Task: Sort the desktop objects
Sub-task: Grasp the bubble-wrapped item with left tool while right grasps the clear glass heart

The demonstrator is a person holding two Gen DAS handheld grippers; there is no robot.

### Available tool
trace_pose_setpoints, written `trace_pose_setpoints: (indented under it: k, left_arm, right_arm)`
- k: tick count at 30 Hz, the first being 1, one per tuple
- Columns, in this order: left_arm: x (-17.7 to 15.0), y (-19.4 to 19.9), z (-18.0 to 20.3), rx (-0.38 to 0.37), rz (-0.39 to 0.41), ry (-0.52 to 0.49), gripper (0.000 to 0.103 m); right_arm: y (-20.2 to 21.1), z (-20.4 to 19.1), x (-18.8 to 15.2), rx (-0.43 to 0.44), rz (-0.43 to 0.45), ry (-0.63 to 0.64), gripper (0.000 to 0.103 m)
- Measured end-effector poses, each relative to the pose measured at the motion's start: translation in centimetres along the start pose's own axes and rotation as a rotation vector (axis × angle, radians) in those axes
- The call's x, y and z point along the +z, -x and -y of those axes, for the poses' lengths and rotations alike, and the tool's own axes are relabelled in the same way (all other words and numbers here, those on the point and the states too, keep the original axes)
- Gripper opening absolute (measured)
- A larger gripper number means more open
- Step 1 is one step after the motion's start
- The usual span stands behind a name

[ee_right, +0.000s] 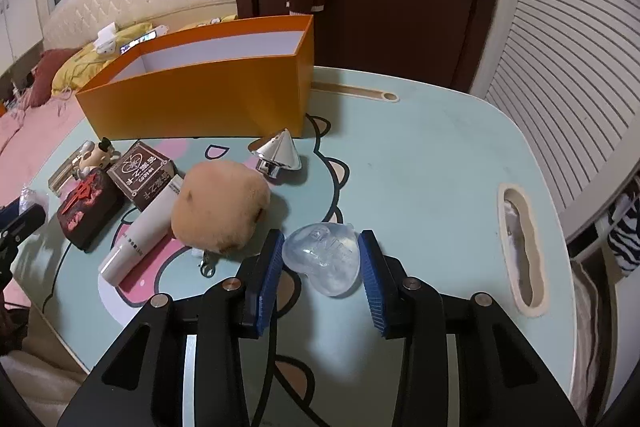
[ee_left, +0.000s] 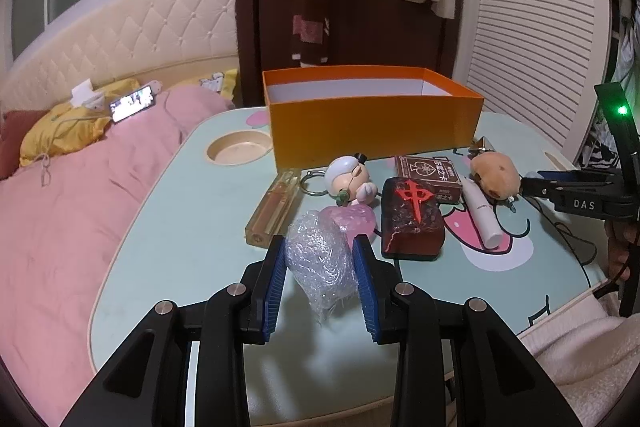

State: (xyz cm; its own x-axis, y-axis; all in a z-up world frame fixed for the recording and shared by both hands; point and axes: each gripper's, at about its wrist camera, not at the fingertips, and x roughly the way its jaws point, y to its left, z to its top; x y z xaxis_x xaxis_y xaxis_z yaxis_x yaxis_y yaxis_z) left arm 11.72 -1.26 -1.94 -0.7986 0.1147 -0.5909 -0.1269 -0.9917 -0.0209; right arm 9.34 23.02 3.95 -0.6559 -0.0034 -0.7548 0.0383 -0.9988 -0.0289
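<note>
on the pale green lap table (ee_right: 420,155), far side: the orange box (ee_left: 372,123), open at top, long axis running across the left view, still looks empty inside as far as visible. between box and tongs, a cluster: dark red mahjong-style block (ee_left: 412,223), brown plush ball (ee_right: 220,211), card pack (ee_right: 140,171), white tube (ee_right: 140,235), silver cone (ee_right: 278,155), small figurine (ee_left: 350,181).

left gripper (ee_left: 322,269): blue pads clamped on a wad of bubble wrap (ee_left: 318,259), held just above the table surface, it seems. box lies straight ahead and beyond the cluster, so probably lift over the block and figurine, then forward.

right gripper (ee_right: 322,263): pads closed onto a clear heart-shaped piece (ee_right: 324,259), touching both sides; cannot tell if lifted or resting on the table. from here box sits ahead and to the left, its short end nearer, with plush ball and cone in between.

judging by distance, left hand nearer to the box opening; right must cross more clutter.
</note>
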Motion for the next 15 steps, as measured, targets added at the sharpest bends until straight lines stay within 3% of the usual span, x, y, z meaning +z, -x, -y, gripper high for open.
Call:
trace_pose_setpoints:
  k: [15]
  left_arm:
    - [0.4,0.2,-0.3,0.011,0.006,-0.007,0.032]
  right_arm:
    - [1.7,-0.8,0.7,-0.028,0.038,0.018,0.040]
